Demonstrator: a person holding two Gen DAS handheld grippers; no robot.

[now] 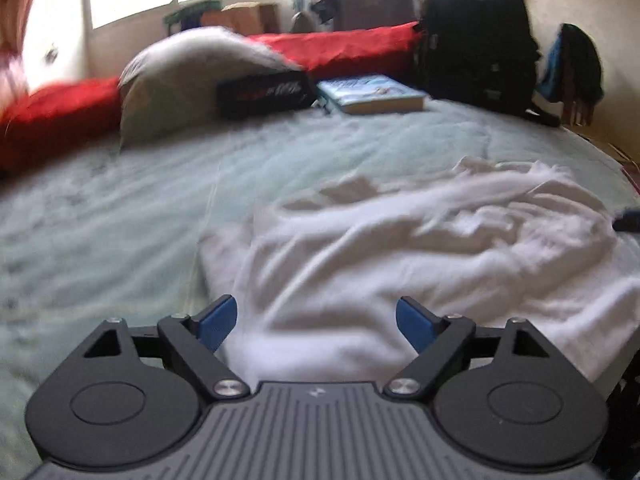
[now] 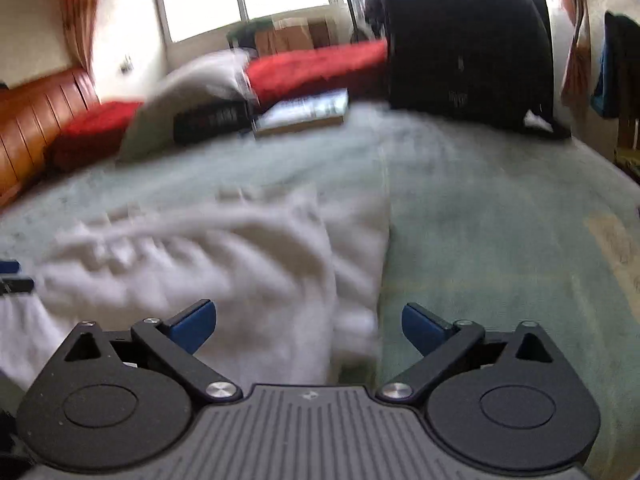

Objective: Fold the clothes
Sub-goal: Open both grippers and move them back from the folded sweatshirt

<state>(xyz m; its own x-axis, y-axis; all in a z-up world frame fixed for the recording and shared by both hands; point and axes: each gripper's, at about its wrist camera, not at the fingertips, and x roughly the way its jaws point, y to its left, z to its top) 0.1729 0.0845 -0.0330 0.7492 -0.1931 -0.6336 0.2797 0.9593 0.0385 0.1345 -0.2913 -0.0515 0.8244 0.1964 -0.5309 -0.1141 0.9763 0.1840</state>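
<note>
left gripper [image 1: 316, 322]: blue-padded jaws spread wide, nothing held, above near edge of rumpled white cloth garment [image 1: 420, 248] | right gripper [image 2: 308, 326]: jaws wide apart, empty, over garment's right edge | garment: lying on pale green bedspread [image 1: 120, 220], apart from pillow, book
</note>
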